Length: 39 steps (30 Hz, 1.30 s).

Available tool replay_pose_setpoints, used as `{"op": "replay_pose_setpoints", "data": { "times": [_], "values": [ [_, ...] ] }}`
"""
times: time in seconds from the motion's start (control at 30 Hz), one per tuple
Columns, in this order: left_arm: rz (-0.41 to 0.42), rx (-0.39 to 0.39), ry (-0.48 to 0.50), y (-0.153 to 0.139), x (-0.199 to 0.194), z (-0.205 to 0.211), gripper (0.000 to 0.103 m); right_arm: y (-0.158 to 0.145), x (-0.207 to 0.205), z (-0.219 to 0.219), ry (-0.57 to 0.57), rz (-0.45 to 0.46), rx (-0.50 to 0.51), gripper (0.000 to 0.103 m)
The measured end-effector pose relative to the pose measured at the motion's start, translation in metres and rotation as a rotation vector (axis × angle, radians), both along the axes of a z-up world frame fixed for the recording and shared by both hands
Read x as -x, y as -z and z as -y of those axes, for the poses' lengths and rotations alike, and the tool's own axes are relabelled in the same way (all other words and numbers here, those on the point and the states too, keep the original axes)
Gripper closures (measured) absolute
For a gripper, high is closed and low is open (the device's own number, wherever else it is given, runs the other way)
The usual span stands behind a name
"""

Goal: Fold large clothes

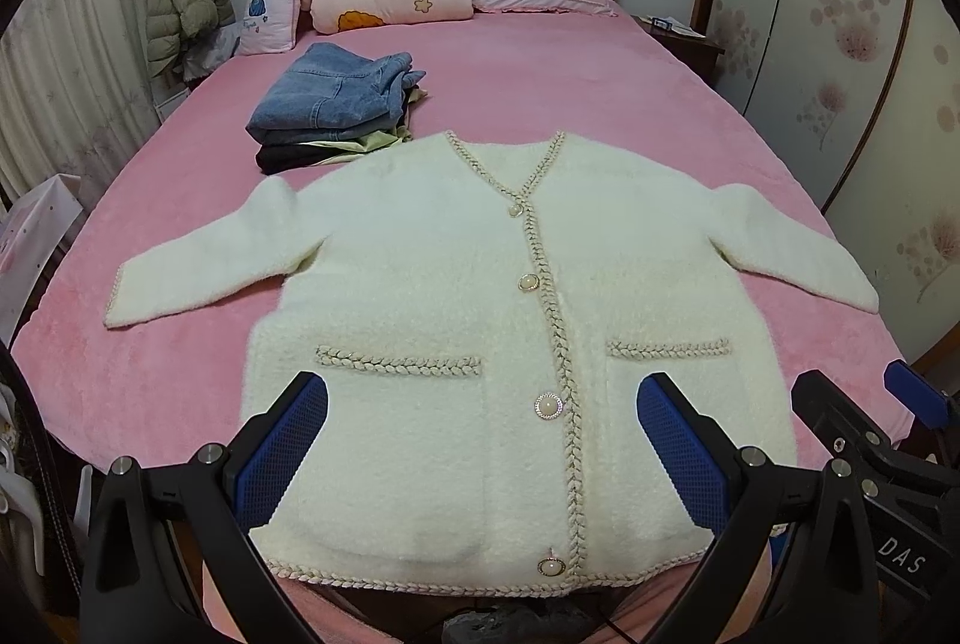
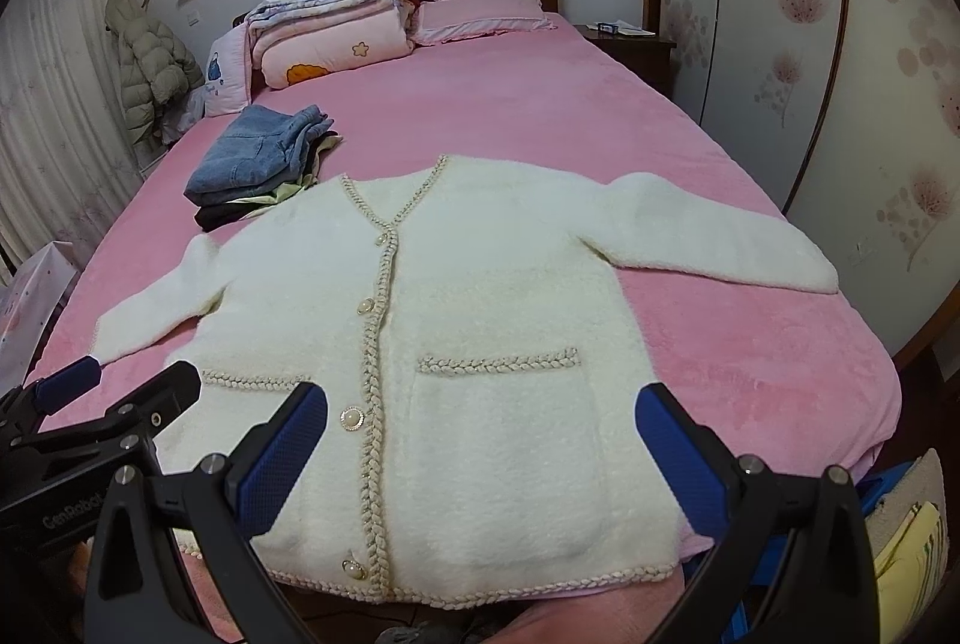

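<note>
Left gripper [image 1: 483, 455], right gripper [image 2: 483, 455]: both spread wide, empty, above hem | cardigan [image 1: 480, 320] flat, buttoned, on bed [image 1: 540, 92] | step: pre-fold | next: likely grasp 1 sleeve [image 1: 198, 266], fold inward

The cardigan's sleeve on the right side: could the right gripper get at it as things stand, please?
Probably yes: the right gripper is open above the cardigan, and the sleeve lies flat on the bed with nothing over it.

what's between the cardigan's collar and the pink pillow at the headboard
Only bare pink bedspread between the cardigan and pillow, clearest in the right wrist view.
</note>
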<state>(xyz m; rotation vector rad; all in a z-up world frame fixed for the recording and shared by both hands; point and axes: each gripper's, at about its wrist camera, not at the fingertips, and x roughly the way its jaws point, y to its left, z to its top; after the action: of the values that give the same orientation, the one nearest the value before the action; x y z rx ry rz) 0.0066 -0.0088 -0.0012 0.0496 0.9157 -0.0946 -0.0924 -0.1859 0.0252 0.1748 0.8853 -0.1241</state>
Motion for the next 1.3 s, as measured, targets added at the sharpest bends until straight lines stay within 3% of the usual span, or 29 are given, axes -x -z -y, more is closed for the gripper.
{"op": "replay_pose_setpoints", "data": {
  "times": [1.3],
  "values": [
    [-0.014, 0.016, 0.005, 0.0067, -0.0009, -0.0002, 0.001, 0.0039, -0.0005, 0.0038, 0.003, -0.001, -0.009, 0.001]
  ]
}}
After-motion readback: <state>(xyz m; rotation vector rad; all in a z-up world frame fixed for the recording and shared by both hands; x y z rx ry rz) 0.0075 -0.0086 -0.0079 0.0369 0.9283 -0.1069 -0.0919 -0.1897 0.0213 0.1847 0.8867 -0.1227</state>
